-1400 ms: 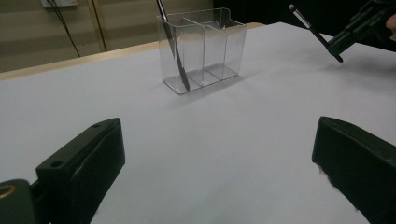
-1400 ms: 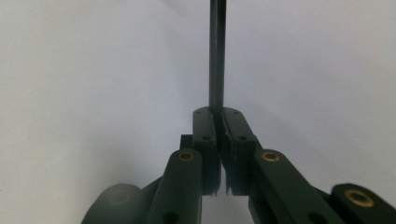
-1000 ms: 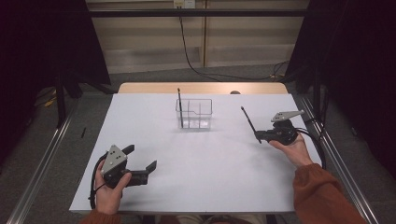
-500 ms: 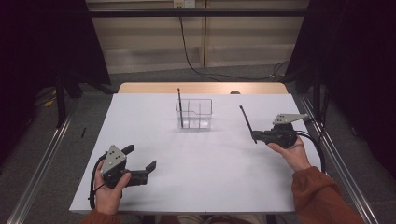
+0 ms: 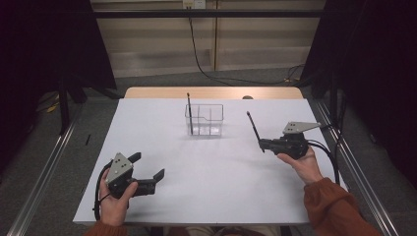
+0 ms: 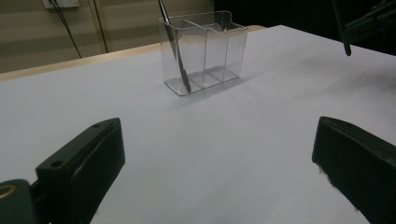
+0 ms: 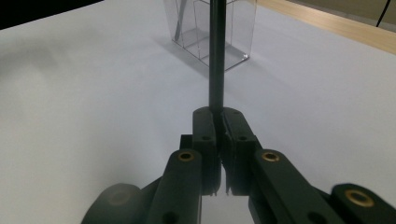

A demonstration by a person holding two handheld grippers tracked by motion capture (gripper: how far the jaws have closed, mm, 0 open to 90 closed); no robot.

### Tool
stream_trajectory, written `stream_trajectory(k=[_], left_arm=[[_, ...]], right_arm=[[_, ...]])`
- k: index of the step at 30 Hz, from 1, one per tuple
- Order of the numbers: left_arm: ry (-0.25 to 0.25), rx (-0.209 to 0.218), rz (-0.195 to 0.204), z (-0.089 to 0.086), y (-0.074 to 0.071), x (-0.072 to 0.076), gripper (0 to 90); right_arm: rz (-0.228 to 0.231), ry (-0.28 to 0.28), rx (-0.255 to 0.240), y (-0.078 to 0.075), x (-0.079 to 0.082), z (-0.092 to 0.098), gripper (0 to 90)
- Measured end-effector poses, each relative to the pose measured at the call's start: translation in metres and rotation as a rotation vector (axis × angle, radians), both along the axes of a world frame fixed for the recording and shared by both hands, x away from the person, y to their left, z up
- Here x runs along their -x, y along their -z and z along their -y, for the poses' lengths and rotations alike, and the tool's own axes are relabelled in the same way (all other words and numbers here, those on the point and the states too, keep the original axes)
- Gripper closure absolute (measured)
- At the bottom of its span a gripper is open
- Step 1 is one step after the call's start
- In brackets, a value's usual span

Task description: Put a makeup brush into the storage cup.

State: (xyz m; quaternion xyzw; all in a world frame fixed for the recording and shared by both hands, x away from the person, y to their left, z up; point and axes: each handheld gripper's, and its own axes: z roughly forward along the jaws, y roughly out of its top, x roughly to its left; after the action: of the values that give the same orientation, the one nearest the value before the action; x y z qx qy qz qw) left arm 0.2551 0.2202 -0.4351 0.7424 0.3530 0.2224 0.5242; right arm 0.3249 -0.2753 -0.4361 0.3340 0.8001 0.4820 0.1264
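A clear plastic organizer (image 5: pixel 204 119) with several compartments stands at the middle back of the white table (image 5: pixel 221 196). A thin black pen (image 5: pixel 189 110) leans upright in its left compartment. My right gripper (image 5: pixel 263 144), at the right of the table, is shut on a second black pen (image 5: pixel 253 129) that slants up and to the left. In the right gripper view the pen (image 7: pixel 216 56) rises from the pinched jaws (image 7: pixel 219 123) in front of the organizer (image 7: pixel 233 32). My left gripper (image 5: pixel 147 165) rests at the front left, open with nothing between its jaws (image 6: pixel 219 154).
The organizer (image 6: pixel 205 51) and its pen (image 6: pixel 175 46) stand well ahead of the left gripper. A wooden strip (image 5: pixel 211 92) borders the table's far edge. Metal rails (image 5: pixel 364 182) run along both sides, and cables (image 5: pixel 201 54) hang at the back.
My right gripper has drifted a little to the left and up with the pen, toward the organizer. The left gripper has stayed where it was.
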Motion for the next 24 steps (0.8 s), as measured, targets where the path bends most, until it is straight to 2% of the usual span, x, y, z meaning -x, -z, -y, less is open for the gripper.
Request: stream_trajectory(k=[2,8,10,24], left_arm=[[0.005,-0.009,0.000,0.000,0.000,-0.001,2.6],[0.001,-0.001,-0.003,0.001,0.000,0.000,2.6],[0.001,-0.011,-0.002,0.001,0.000,-0.001,2.6],[0.002,-0.001,0.006,0.002,-0.001,0.000,2.6]], right_arm=[[0.001,0.001,-0.007,-0.002,0.001,-0.001,85.3],[0.016,-0.008,-0.018,-0.006,0.006,-0.008,85.3],[0.019,-0.014,-0.022,-0.006,0.009,-0.011,85.3],[0.029,-0.079,-0.042,-0.003,0.019,-0.031,85.3]])
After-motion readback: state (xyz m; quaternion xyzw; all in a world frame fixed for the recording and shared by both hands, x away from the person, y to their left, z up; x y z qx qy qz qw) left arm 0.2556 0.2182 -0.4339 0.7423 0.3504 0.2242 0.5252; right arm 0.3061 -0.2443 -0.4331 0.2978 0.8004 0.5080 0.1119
